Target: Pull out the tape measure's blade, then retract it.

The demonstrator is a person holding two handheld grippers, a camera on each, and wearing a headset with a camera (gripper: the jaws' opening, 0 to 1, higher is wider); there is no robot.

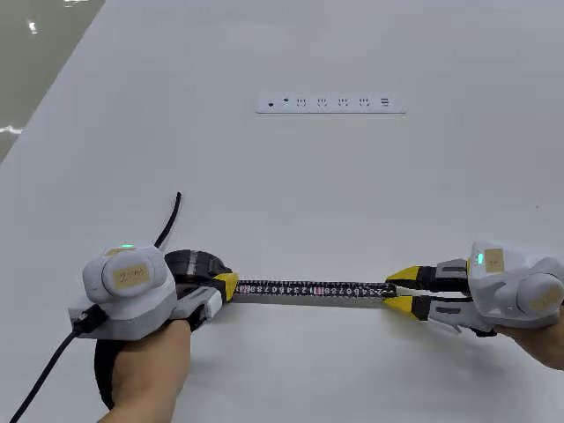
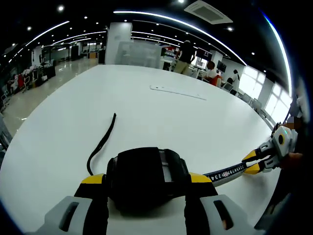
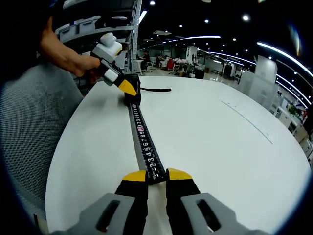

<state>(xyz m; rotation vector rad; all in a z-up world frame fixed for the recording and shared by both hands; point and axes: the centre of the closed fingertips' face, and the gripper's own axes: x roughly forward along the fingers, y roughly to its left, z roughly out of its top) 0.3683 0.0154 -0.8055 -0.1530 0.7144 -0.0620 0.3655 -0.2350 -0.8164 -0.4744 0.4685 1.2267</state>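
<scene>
Blade (image 1: 313, 289) crosses the table (image 1: 264, 53); room beyond lies open.

Looked steeply down from head height onto the white matte tabletop (image 1: 352, 194). Rode low and close behind the black round tape-measure case (image 2: 146, 178), facing the right gripper (image 2: 253, 162). Faced back along the black numbered steel blade (image 3: 145, 144) toward the left gripper (image 3: 128, 88). Shared that blade across all three.
</scene>
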